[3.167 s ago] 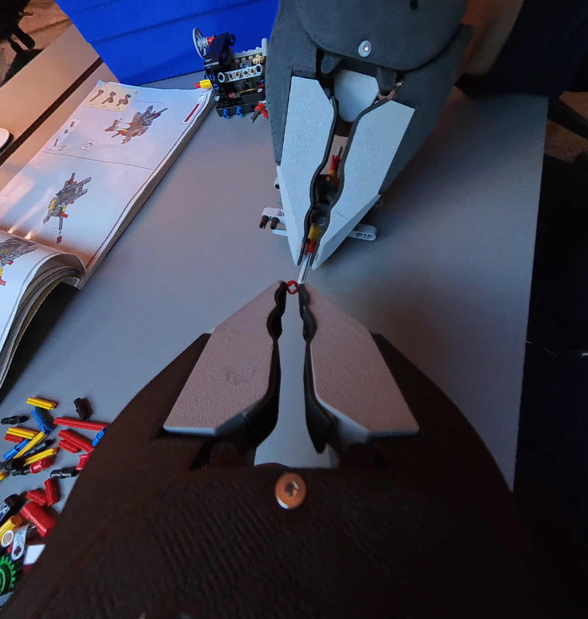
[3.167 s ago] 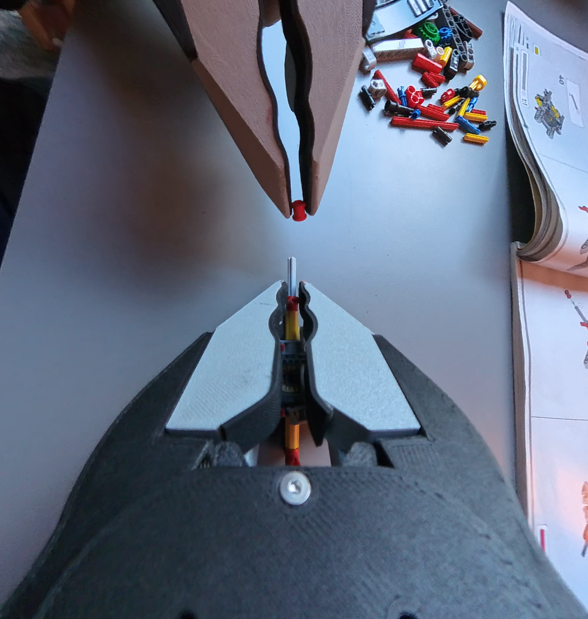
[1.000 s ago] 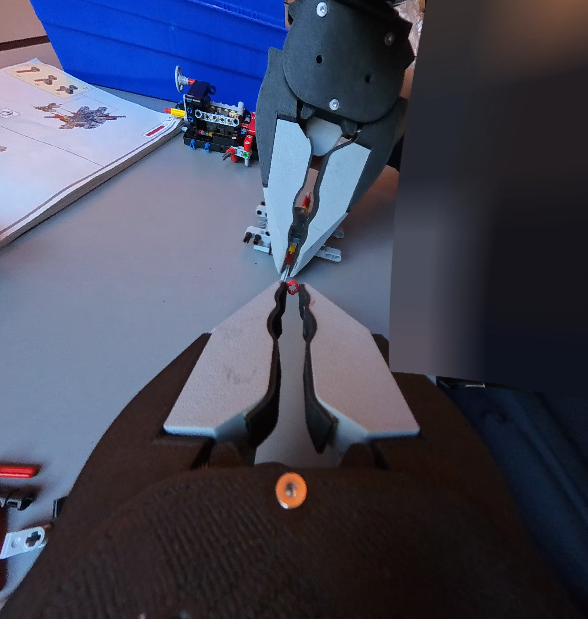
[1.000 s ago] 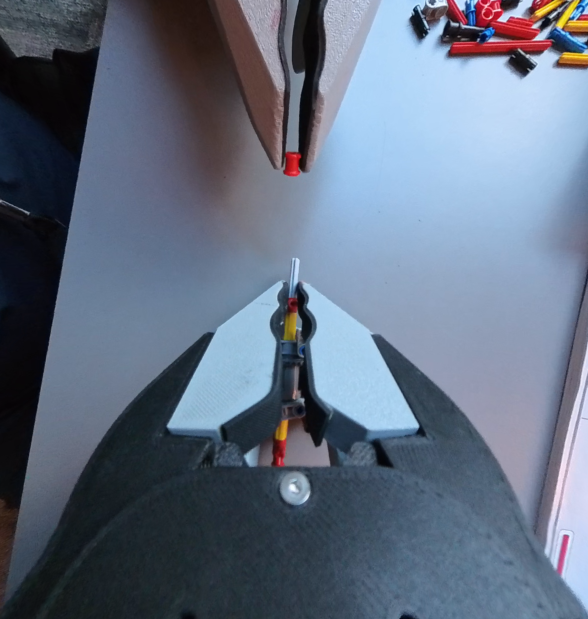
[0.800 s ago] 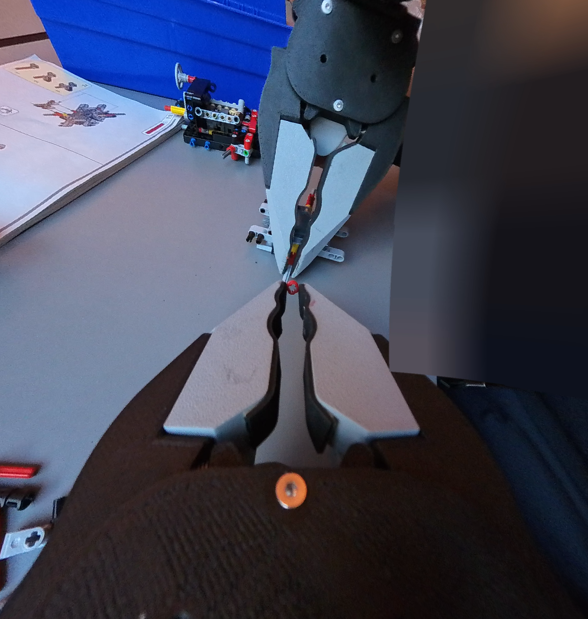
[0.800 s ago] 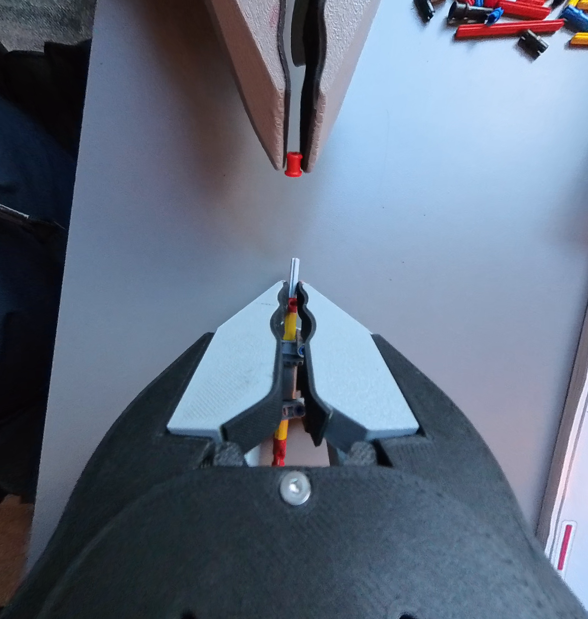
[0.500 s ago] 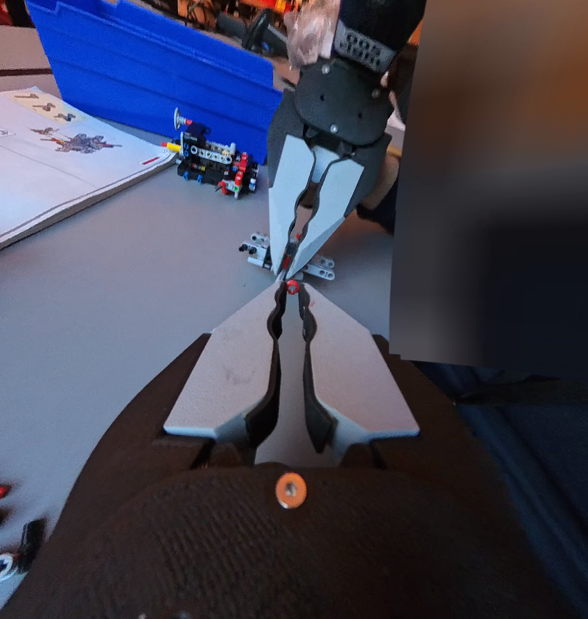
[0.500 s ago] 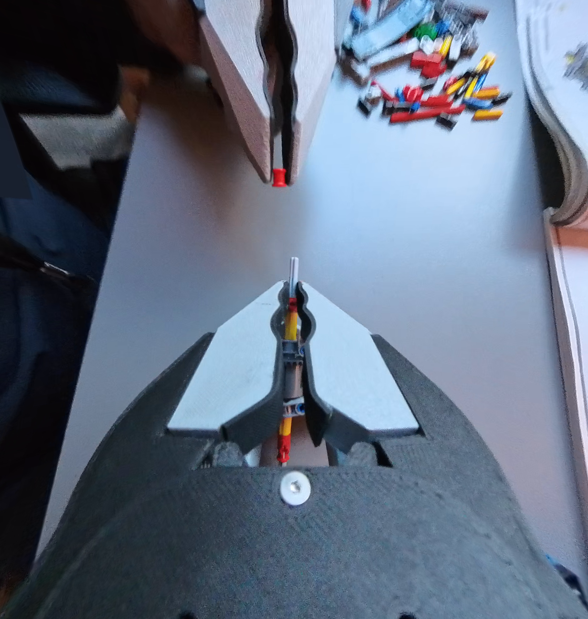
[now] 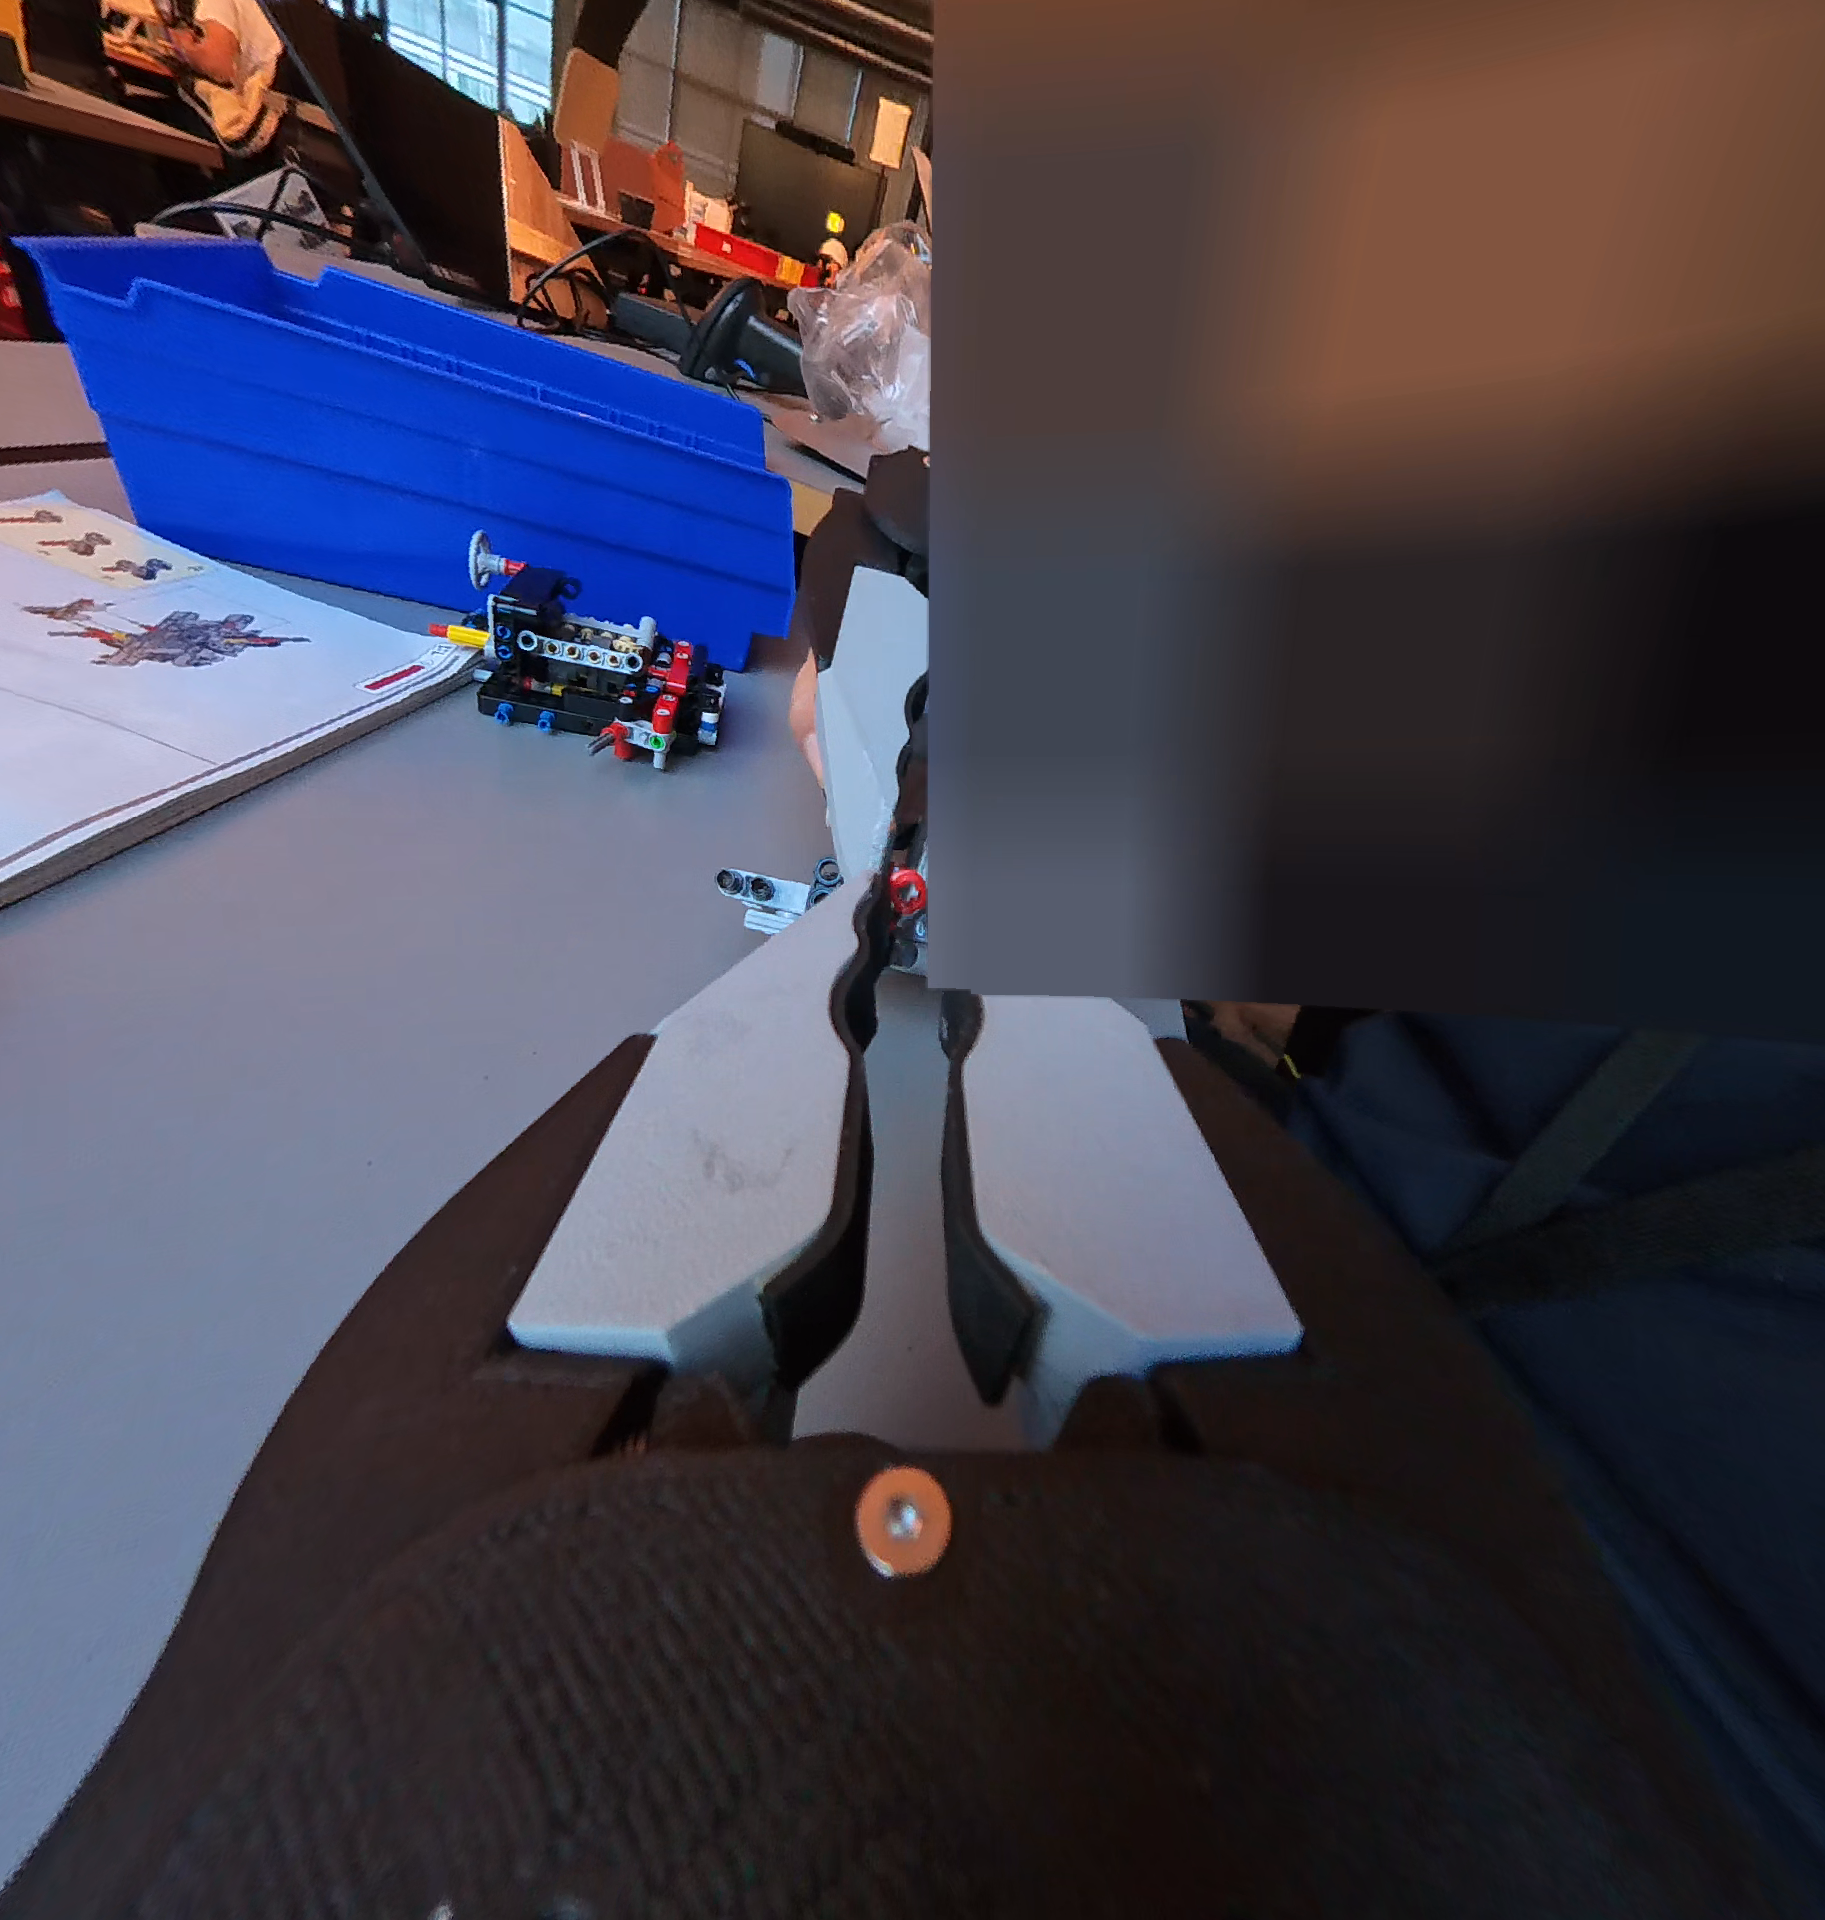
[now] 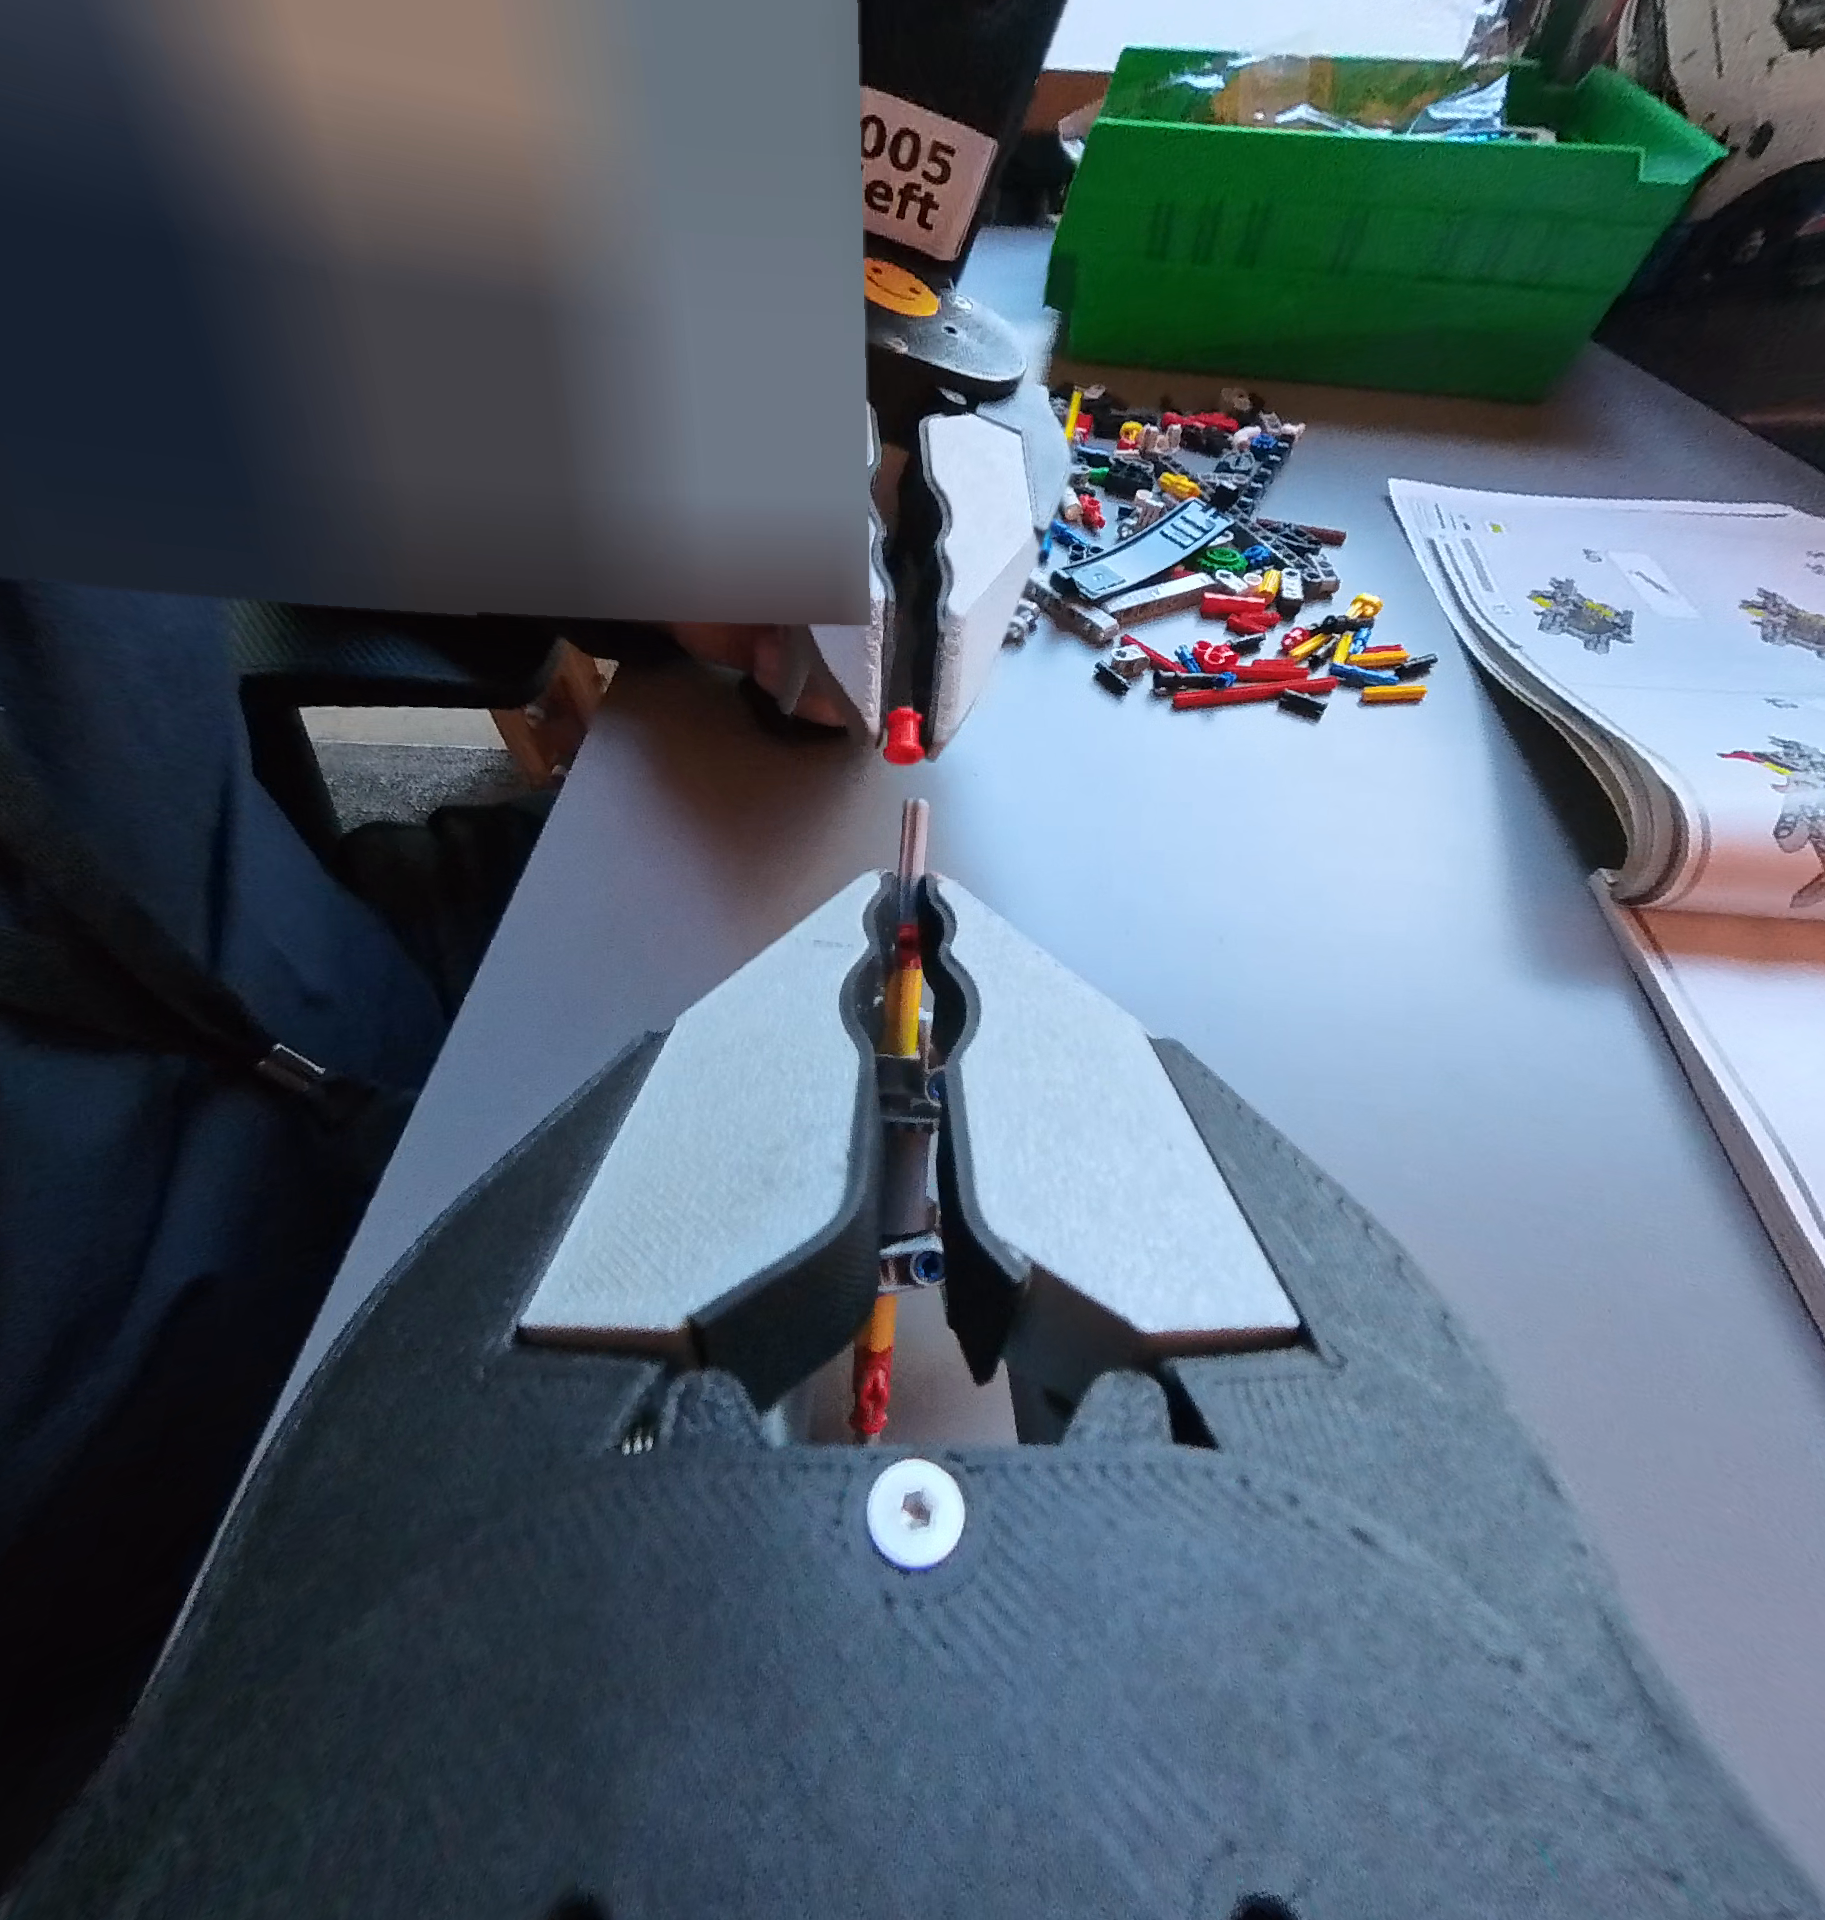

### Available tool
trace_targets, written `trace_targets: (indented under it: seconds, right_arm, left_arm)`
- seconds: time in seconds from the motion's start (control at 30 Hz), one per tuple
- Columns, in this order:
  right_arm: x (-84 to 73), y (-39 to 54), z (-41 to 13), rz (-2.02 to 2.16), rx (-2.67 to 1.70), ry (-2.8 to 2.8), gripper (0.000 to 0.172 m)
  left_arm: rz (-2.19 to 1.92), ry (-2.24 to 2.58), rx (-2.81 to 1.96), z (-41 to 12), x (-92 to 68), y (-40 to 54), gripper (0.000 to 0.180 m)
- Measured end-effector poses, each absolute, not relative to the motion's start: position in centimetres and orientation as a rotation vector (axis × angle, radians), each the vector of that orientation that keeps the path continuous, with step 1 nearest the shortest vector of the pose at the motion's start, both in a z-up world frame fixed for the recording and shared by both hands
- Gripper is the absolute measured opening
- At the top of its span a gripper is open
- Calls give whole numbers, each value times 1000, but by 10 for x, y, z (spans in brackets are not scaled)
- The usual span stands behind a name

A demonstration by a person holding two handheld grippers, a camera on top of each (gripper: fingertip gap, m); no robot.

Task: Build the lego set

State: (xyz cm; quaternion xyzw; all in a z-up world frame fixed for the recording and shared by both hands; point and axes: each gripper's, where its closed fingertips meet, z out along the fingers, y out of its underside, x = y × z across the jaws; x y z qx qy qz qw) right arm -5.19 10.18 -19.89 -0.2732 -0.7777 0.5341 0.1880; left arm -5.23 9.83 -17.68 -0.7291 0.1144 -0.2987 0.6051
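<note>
Facing tip to tip above the grey table (image 10: 1251,935): left gripper (image 10: 906,727) pinches a red bushing (image 10: 902,734); right gripper (image 10: 914,883) clamps a grey axle (image 10: 914,836). Both have tilted up since 1 second ago; bushing and axle remain apart.

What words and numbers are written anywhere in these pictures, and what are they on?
White label on the left gripper: printed digits and letters, which I do not copy out.
Round yellow sticker below it: a drawn mark, no words.
Open instruction booklet: small print beside the model drawings, too small to read.
Green bin and blue bin: no writing seen.
</note>
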Motion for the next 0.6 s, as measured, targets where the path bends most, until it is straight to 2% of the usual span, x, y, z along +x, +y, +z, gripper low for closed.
trace_targets:
  seconds: [0.6]
  right_arm:
    - [-47, 97, -195, 1502, -689, -2163, 0]
  left_arm:
    - [-732, 295, -1681, -177, -46, 97, 4]
